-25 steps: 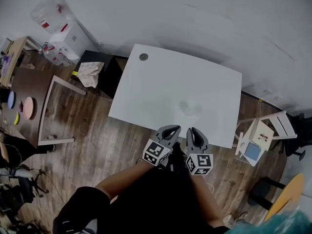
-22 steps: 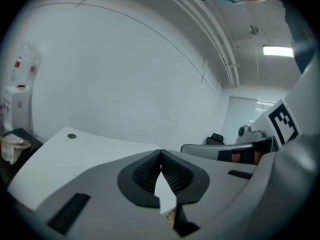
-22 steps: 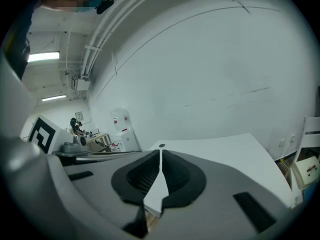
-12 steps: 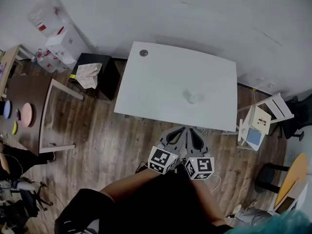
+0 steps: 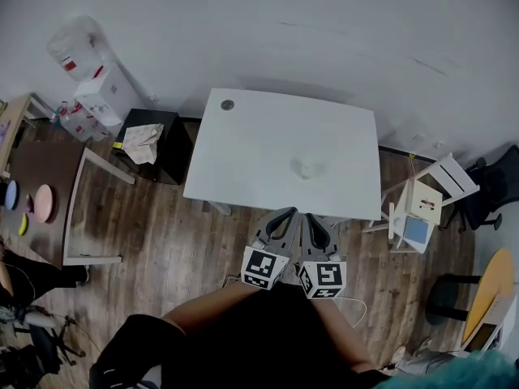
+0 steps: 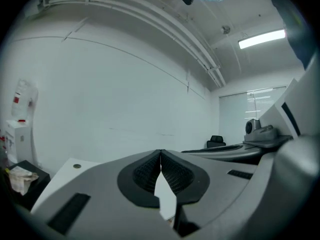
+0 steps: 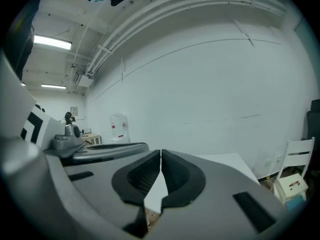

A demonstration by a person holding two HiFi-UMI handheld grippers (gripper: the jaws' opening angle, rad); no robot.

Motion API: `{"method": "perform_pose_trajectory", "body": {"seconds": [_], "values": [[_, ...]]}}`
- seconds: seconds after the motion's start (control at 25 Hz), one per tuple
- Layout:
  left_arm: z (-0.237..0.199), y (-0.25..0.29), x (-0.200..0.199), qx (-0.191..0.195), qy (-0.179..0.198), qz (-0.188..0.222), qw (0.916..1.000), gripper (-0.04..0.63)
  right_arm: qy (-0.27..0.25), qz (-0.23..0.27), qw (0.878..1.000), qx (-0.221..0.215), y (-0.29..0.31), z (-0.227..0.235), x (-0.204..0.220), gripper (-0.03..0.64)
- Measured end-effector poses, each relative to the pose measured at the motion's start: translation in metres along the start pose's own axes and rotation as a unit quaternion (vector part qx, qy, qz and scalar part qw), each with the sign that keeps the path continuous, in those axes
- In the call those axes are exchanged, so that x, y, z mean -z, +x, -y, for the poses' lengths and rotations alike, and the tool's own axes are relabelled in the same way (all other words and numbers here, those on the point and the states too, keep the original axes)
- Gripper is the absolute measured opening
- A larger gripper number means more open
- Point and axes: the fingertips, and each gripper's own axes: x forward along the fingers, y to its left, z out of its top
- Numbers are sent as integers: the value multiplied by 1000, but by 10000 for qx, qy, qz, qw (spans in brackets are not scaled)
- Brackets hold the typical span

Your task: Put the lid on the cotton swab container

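The left tongs (image 5: 285, 214) and right tongs (image 5: 312, 219) are clenched empty, side by side. A container (image 5: 310, 167) sits on the table (image 5: 243, 152) ahead.

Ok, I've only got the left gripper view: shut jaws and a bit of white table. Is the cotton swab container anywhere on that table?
Observer: Yes. The head view shows a small pale container near the middle of the white table. It's too small to tell whether its lid is on.
Operator: And the other one?
Observer: The right gripper is shut, with nothing between its jaws.
Operator: Where are they relative to the table?
Observer: The left gripper and the right one are side by side at the table's near edge, both well short of the container.
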Motion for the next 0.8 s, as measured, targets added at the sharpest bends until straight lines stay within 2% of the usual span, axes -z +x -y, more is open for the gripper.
{"method": "perform_pose_trajectory", "body": {"seconds": [0.2, 0.8], "values": [[13, -1, 2, 43, 113, 22, 9999, 14, 17, 56, 9999, 126, -8, 14, 0, 35], [29, -14, 7, 271, 350, -37, 9990, 14, -219, -16, 9994, 269, -22, -5, 11, 34]]}}
